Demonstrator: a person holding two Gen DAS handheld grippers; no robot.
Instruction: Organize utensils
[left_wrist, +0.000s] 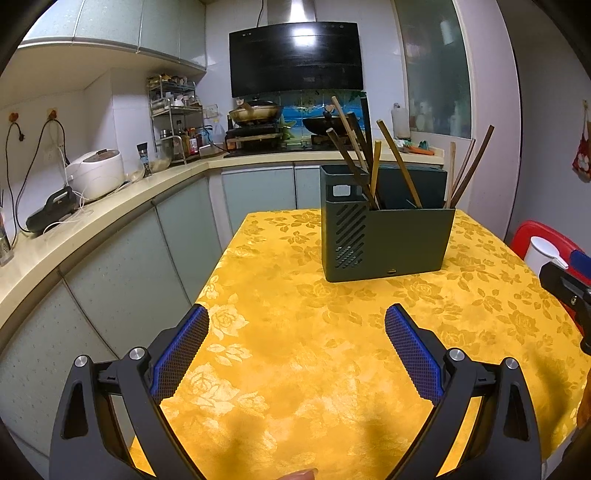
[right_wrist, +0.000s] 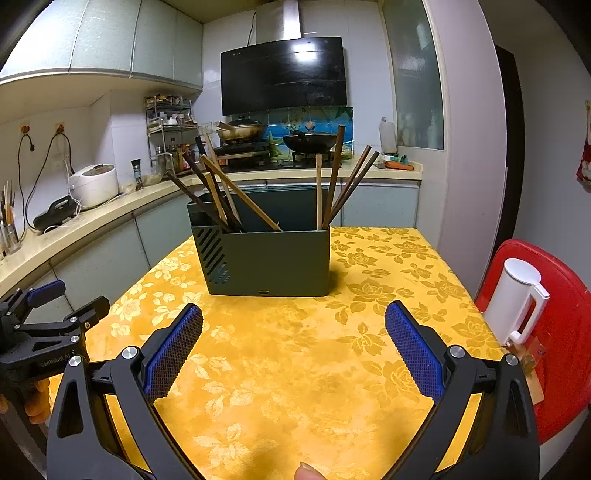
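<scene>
A dark green utensil holder stands on the yellow floral tablecloth. Several wooden chopsticks lean in it, one cluster in its left compartment and another at its right end. My left gripper hovers open over the cloth, short of the holder, with nothing between its blue pads. My right gripper is likewise open and empty, facing the holder's front. In the right wrist view the left gripper shows at the left edge, open.
A white kettle rests on a red stool right of the table. A counter with a rice cooker runs along the left; the stove with woks lies behind. A fingertip shows at the bottom edge.
</scene>
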